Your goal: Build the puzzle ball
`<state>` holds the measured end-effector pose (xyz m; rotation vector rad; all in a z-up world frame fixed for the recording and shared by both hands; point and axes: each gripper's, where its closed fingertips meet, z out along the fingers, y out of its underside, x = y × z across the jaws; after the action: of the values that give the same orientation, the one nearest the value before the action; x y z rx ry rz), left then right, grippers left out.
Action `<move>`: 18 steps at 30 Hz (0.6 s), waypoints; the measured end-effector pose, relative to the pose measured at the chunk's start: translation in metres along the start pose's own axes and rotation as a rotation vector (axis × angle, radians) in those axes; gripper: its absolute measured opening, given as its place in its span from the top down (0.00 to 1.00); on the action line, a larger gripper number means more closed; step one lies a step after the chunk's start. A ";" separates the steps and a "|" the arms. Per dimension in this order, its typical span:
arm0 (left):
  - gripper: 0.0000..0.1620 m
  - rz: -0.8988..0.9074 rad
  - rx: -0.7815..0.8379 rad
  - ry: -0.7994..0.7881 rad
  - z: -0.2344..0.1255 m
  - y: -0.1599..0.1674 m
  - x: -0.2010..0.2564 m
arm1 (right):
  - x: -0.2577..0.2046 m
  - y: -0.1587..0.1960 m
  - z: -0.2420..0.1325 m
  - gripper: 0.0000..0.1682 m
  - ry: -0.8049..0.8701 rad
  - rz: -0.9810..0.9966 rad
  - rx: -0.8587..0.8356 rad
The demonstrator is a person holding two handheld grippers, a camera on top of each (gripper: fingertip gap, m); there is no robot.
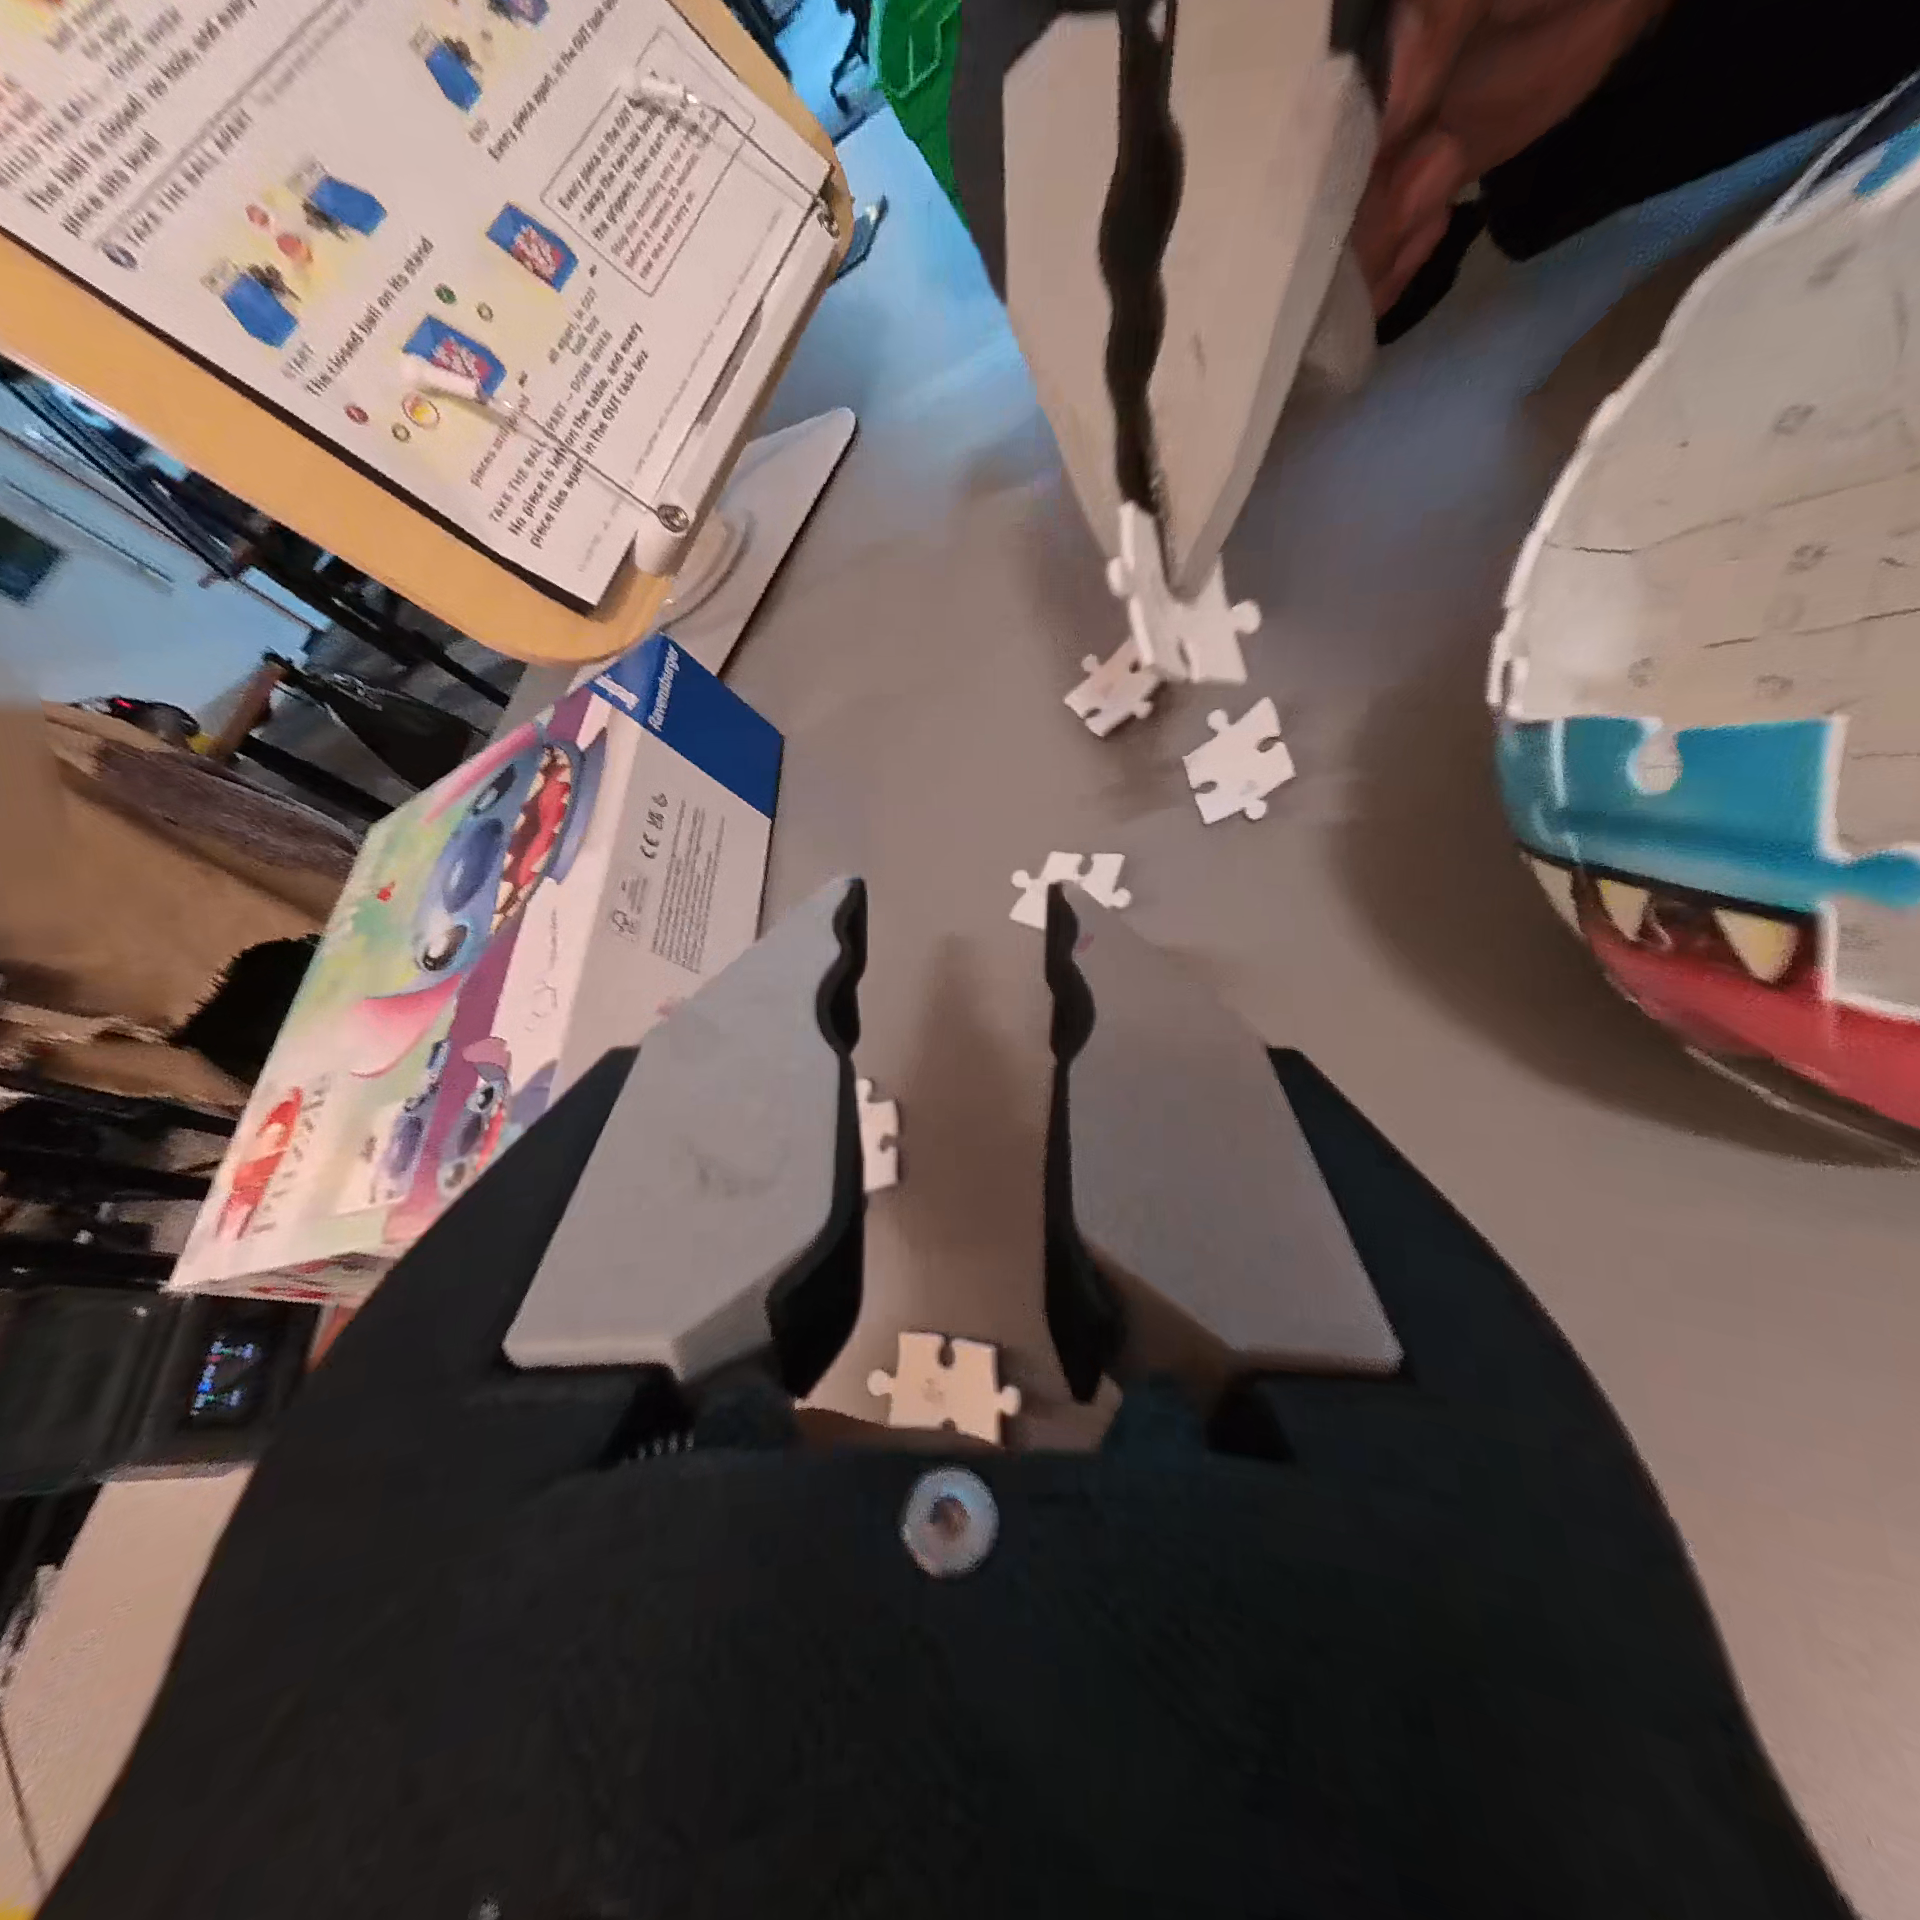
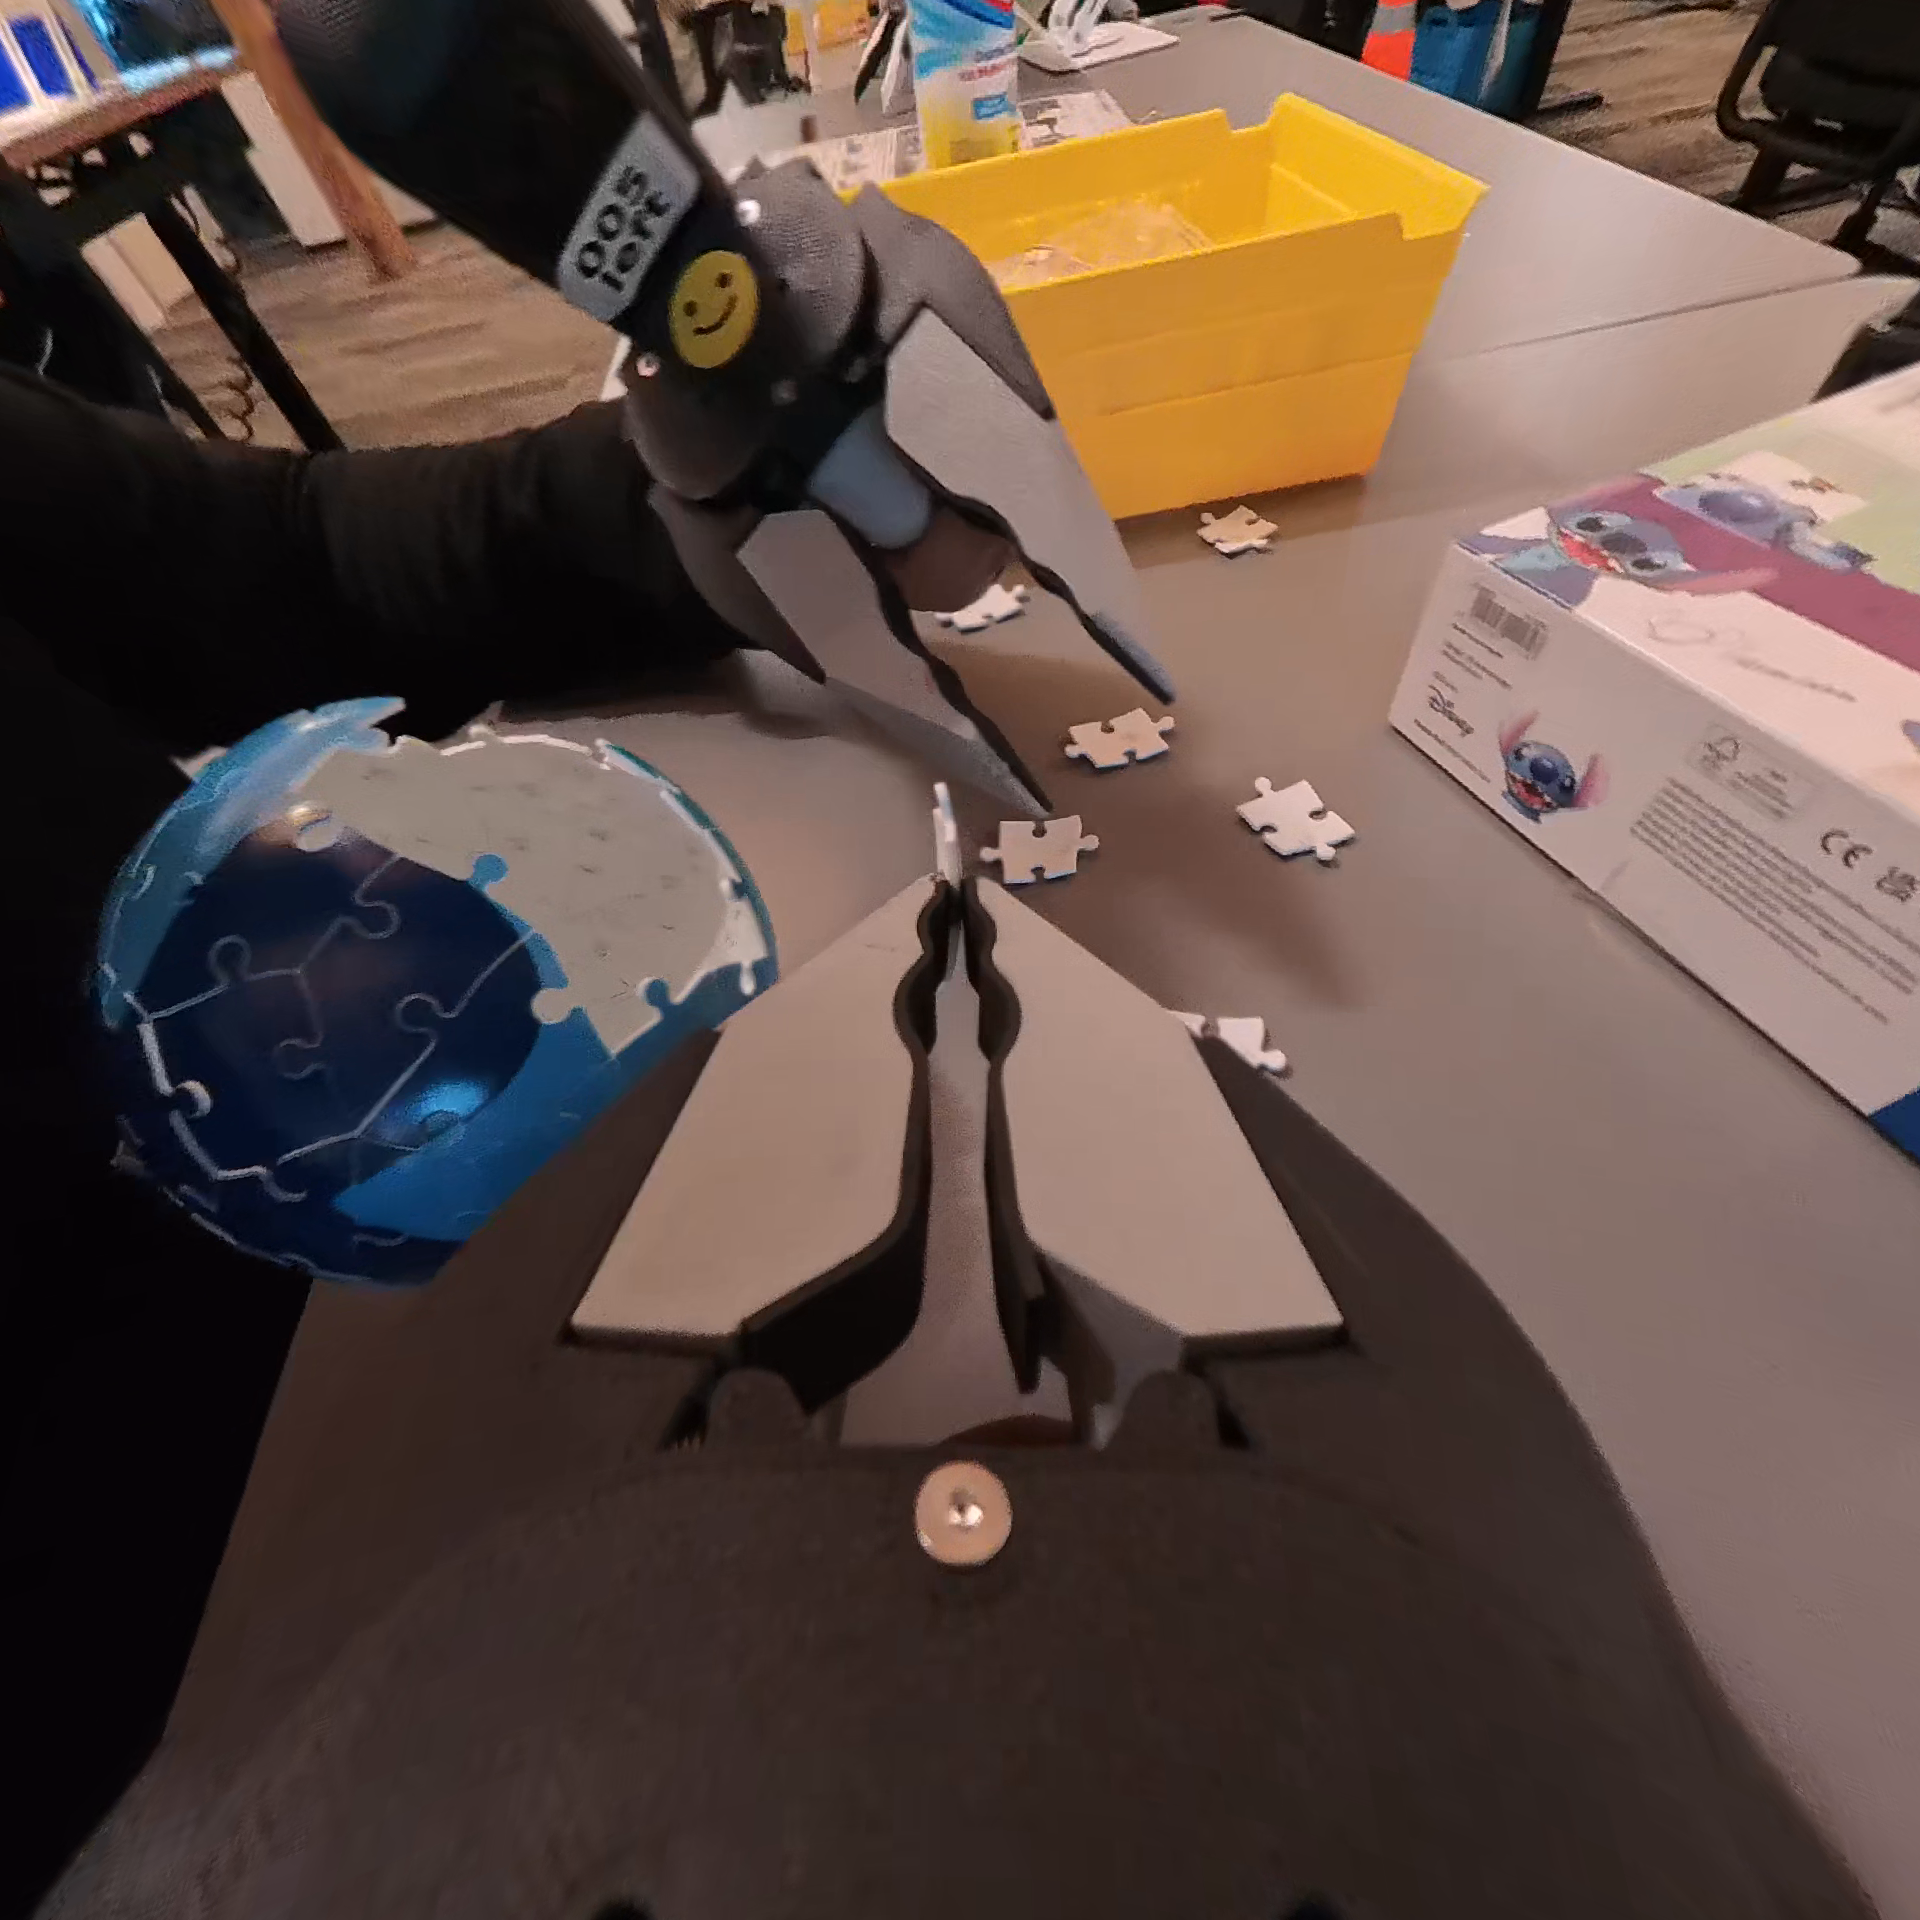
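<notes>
Grey surface (image 2: 1455,1195) is carrying loose pieces beside the half-built puzzle ball (image 2: 416,987); right gripper (image 2: 954,894), fingers pinching a white puzzle piece (image 2: 943,831) edge-on, should be turning it toward the ball's rim while the left gripper (image 1: 951,904) is hovering spread and empty.

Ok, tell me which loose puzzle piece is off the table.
The piece pinched upright in the right tool; the others lie flat on the table.

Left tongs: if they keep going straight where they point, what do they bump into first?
Probably the white puzzle piece lying on the grey table right at the tips of the open left tongs. Depth is unclear, so they might reach bare table just beside it.
</notes>
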<state>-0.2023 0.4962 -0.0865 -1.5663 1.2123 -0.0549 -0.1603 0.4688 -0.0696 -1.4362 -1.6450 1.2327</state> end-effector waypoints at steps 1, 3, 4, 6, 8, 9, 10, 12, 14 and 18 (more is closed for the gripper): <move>0.80 -0.009 -0.012 0.008 0.001 0.002 0.001 | -0.004 0.000 0.001 1.00 -0.005 -0.018 -0.011; 0.81 -0.017 -0.027 0.030 0.001 0.005 0.005 | -0.010 0.000 0.002 1.00 -0.017 -0.046 -0.037; 0.81 -0.018 -0.033 0.040 0.002 0.006 0.007 | -0.012 0.001 0.004 1.00 -0.018 -0.058 -0.053; 0.82 -0.019 -0.039 0.057 0.000 0.007 0.010 | -0.016 0.004 0.007 1.00 -0.022 -0.074 -0.086; 0.85 -0.027 -0.036 0.076 -0.002 0.005 0.014 | -0.020 0.006 0.010 1.00 -0.034 -0.088 -0.118; 0.86 -0.033 -0.032 0.086 -0.004 0.004 0.015 | -0.021 0.007 0.011 1.00 -0.037 -0.098 -0.134; 0.88 -0.043 -0.026 0.095 -0.006 0.002 0.016 | -0.023 0.006 0.012 1.00 -0.037 -0.108 -0.147; 0.90 -0.072 -0.010 0.117 -0.011 -0.002 0.018 | -0.026 0.004 0.013 1.00 -0.046 -0.116 -0.156; 0.94 -0.110 0.019 0.145 -0.017 -0.009 0.021 | -0.031 0.000 0.015 1.00 -0.063 -0.112 -0.151; 1.00 -0.177 0.082 0.232 -0.025 -0.023 0.031 | -0.036 0.002 0.016 1.00 -0.065 -0.128 -0.161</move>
<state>-0.1870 0.4540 -0.0761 -1.6243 1.2288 -0.4058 -0.1669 0.4302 -0.0728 -1.3739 -1.8866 1.1067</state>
